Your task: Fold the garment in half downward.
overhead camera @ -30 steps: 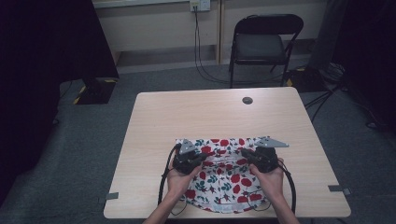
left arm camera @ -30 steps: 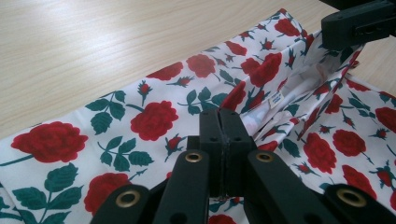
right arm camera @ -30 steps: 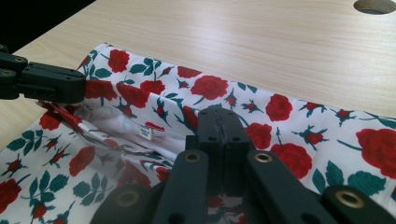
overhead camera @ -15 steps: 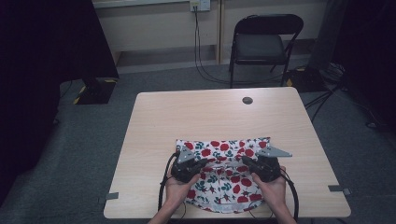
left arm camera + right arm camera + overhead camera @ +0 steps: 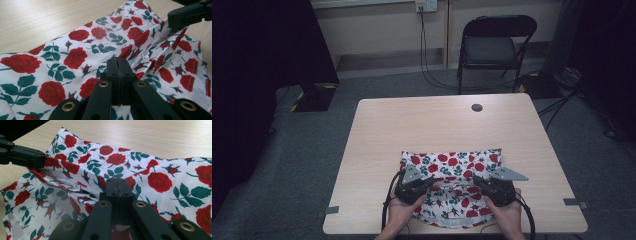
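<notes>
Rose-print cloth point(image 5: 452, 172) pinched in both claws' closed jaws.

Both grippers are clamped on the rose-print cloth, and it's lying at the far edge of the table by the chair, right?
Not quite. Both the left gripper and the right gripper are clamped on the rose-print cloth, but the high view shows it at the near edge of the table, by the person's hands, not by the chair.

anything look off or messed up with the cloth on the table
Nothing damaged or spilled. The rose-print cloth lies bunched rather than flat: its near part is lifted into a ridge between the left gripper and the right gripper, both shut on it, and a small white tag shows at the fold. The table looks fine.
</notes>
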Action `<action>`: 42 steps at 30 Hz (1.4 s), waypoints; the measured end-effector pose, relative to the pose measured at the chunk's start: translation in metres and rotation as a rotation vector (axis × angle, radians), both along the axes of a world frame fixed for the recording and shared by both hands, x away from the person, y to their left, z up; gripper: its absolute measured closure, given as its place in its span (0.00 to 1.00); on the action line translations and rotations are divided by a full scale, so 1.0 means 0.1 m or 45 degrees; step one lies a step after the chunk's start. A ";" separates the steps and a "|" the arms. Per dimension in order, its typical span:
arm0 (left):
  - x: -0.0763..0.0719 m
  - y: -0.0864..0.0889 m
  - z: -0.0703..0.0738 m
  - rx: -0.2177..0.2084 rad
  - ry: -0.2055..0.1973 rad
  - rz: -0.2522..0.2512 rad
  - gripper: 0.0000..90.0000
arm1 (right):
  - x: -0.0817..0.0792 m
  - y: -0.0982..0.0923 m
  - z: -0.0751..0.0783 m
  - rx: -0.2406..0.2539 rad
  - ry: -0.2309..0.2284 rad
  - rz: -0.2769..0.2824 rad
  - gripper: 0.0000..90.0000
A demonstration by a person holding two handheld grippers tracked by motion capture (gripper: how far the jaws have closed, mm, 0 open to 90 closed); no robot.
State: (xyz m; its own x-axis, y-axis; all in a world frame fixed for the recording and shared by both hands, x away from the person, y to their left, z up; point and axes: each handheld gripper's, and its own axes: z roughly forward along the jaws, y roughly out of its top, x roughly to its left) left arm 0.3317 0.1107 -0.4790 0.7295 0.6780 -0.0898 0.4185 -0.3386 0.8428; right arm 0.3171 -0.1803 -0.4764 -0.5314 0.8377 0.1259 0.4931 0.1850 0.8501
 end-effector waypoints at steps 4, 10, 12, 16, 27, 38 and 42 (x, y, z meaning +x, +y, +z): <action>-0.07 0.00 -0.02 0.018 -0.003 -0.015 1.00 | -0.07 0.00 -0.01 -0.014 -0.004 0.010 1.00; -0.14 0.03 -0.08 0.024 0.023 -0.030 1.00 | -0.15 0.02 -0.08 -0.033 0.010 0.023 1.00; -0.16 0.04 -0.11 0.029 0.030 -0.036 1.00 | -0.19 0.03 -0.10 -0.043 0.010 0.027 1.00; -0.23 0.03 -0.13 0.042 0.033 -0.054 1.00 | -0.25 0.04 -0.12 -0.053 0.011 0.036 1.00; -0.28 0.02 -0.22 0.059 0.070 -0.092 1.00 | -0.38 0.01 -0.23 -0.086 0.035 0.065 0.99; -0.14 0.20 -0.10 -0.132 0.124 -0.059 0.79 | -0.33 -0.07 -0.06 0.048 0.018 0.102 0.73; -0.02 0.15 -0.12 -0.140 0.146 -0.002 0.76 | -0.21 -0.03 -0.05 0.041 0.029 0.072 0.70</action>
State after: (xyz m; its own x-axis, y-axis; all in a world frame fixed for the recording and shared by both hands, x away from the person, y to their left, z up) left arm 0.3298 0.1258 -0.4914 0.7115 0.6580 -0.2465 0.5135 -0.2475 0.8216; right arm 0.2962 -0.1834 -0.4817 -0.5744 0.8018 0.1651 0.5022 0.1859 0.8445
